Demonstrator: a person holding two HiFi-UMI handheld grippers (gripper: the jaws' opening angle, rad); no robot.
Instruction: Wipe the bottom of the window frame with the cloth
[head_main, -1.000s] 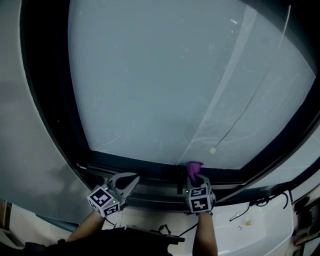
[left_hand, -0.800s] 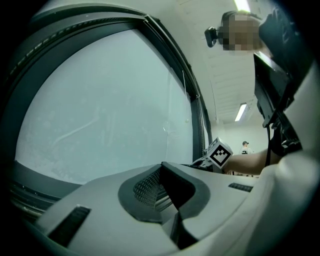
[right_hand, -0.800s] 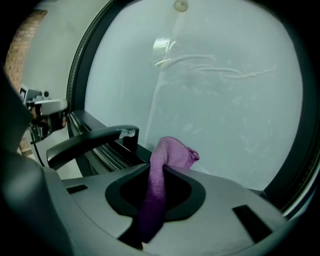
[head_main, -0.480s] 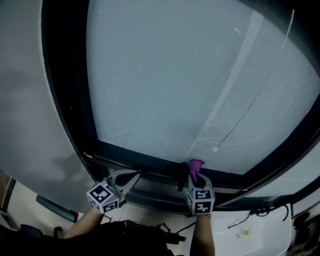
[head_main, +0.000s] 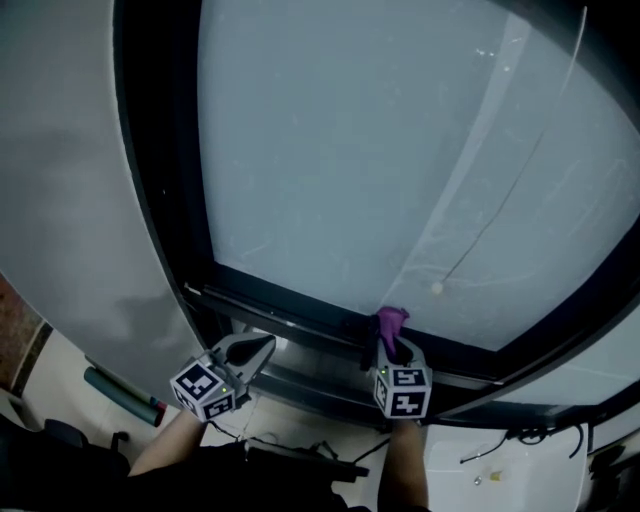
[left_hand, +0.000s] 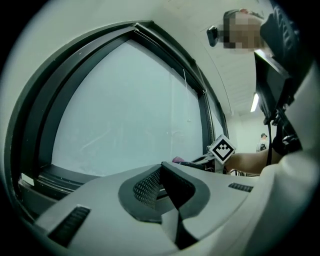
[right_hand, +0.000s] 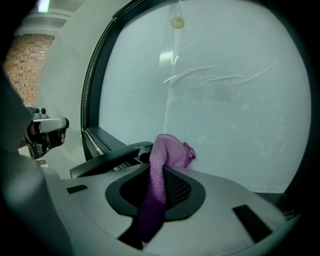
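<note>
In the head view the dark bottom rail of the window frame (head_main: 290, 318) runs below the frosted pane. My right gripper (head_main: 392, 346) is shut on a purple cloth (head_main: 390, 322), whose bunched top sticks out against the rail and the foot of the glass. The right gripper view shows the cloth (right_hand: 166, 152) pinched between the jaws of my right gripper (right_hand: 159, 172), hanging down through them. My left gripper (head_main: 262, 349) is shut and holds nothing, its tips just in front of the rail, left of the cloth. In the left gripper view my left gripper (left_hand: 161, 174) has its jaws pressed together.
A black window handle (head_main: 358, 348) sits on the rail just left of the cloth; it also shows in the right gripper view (right_hand: 107, 159). A blind cord with a bead (head_main: 436, 288) hangs before the glass. A dark tube (head_main: 120, 392) lies low left; cables (head_main: 495, 448) lie on a white surface low right.
The head view has swung left, so the left frame post and the floor show more. Both grippers and the cloth stay at about the same spot on the rail.
</note>
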